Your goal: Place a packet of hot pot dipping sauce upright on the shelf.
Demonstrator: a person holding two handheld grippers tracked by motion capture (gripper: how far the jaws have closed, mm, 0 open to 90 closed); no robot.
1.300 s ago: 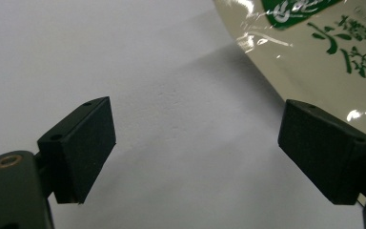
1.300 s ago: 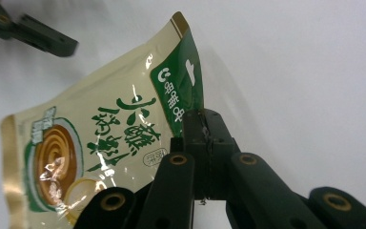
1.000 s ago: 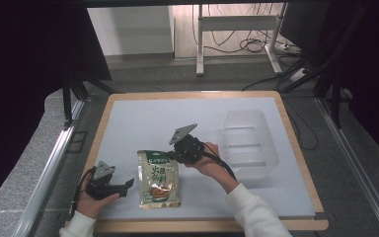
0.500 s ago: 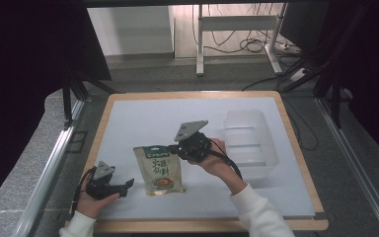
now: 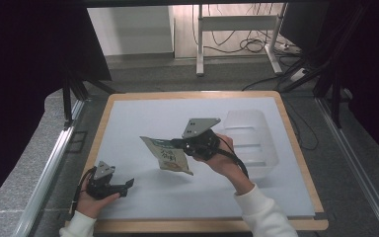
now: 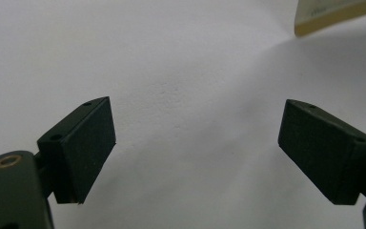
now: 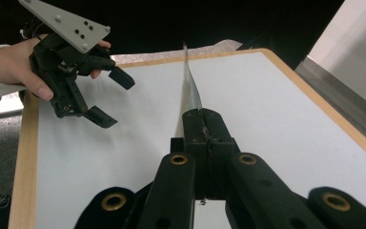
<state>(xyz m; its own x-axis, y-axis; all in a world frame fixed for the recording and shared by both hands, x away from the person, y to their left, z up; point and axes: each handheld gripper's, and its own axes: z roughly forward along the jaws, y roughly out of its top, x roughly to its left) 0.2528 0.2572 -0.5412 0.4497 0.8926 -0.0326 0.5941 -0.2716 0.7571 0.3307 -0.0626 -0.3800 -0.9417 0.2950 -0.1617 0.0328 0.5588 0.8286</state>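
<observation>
Lifted off the table since earlier, the light, limp snack packet hangs from our clenched right gripper, pinched at its flat edge, while our left gripper rests released.

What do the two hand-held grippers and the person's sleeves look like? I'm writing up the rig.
Both are black. The right hand-held gripper carries a grey three-cornered plate with small holes, as does the left hand-held gripper. Its jaws end in flat black rectangular pads, and brass-coloured rings sit at the pivots. A black cable trails off. The sleeves are white.

snack packet, print too blurred to read
</observation>
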